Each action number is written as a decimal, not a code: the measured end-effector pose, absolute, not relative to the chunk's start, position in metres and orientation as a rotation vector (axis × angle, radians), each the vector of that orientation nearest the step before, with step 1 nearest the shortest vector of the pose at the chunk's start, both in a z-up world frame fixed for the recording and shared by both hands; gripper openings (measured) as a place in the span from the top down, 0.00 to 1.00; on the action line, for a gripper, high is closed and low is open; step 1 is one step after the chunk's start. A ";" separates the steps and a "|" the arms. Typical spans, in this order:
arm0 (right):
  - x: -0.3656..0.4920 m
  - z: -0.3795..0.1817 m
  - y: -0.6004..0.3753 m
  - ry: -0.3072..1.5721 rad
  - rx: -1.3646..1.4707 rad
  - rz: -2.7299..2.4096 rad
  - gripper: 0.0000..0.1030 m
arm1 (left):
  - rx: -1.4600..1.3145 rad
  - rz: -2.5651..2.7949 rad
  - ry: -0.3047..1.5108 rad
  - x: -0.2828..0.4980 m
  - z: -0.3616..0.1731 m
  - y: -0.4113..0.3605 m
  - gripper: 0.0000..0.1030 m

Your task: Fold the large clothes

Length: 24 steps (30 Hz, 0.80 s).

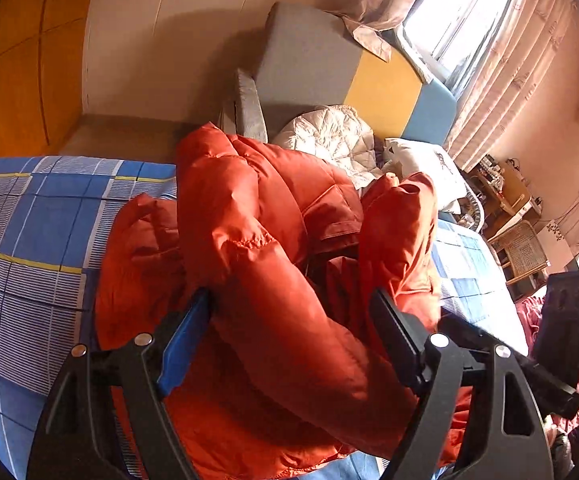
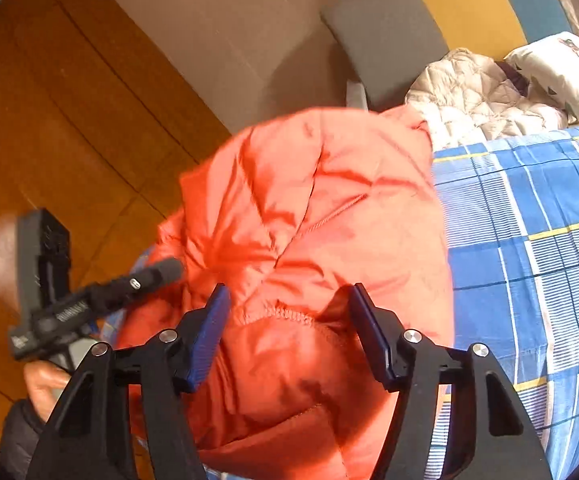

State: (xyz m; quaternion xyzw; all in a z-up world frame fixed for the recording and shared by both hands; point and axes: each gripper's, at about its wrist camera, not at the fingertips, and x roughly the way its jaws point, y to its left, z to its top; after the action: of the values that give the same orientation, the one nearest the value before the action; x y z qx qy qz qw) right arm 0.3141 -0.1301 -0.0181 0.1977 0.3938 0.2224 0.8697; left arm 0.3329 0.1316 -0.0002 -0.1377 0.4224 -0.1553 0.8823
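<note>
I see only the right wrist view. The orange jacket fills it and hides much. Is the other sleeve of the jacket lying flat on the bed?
Observer: No. In the left wrist view a sleeve of the orange jacket stands up bunched on the far side, not flat.
Operator: And the left tongs, do they hold cloth?
Observer: The left tongs are open, with a puffy fold of the jacket lying between the fingers.
Operator: What is beyond the bed on that side?
Observer: A window with pink curtains, and a wicker chair beside the bed.
</note>
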 end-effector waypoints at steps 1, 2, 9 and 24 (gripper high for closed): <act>0.313 -0.023 -0.120 0.828 0.389 0.469 0.39 | -0.293 -0.324 0.876 0.334 0.000 0.133 0.18; 0.310 -0.025 -0.111 0.830 0.367 0.478 0.39 | -0.303 -0.326 0.873 0.334 0.000 0.135 0.14; 0.297 -0.034 -0.075 0.832 0.248 0.533 0.39 | -0.309 -0.336 0.871 0.341 0.002 0.138 0.09; 0.278 -0.006 -0.090 0.799 0.263 0.614 0.37 | -0.129 -0.283 0.862 0.349 -0.019 0.123 0.87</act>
State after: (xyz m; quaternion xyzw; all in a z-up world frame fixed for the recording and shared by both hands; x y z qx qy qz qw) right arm 0.2775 -0.0900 -0.0060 0.1256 0.3815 0.2935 0.8675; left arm 0.3486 0.1232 -0.0187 -0.0621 0.4160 -0.1365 0.8969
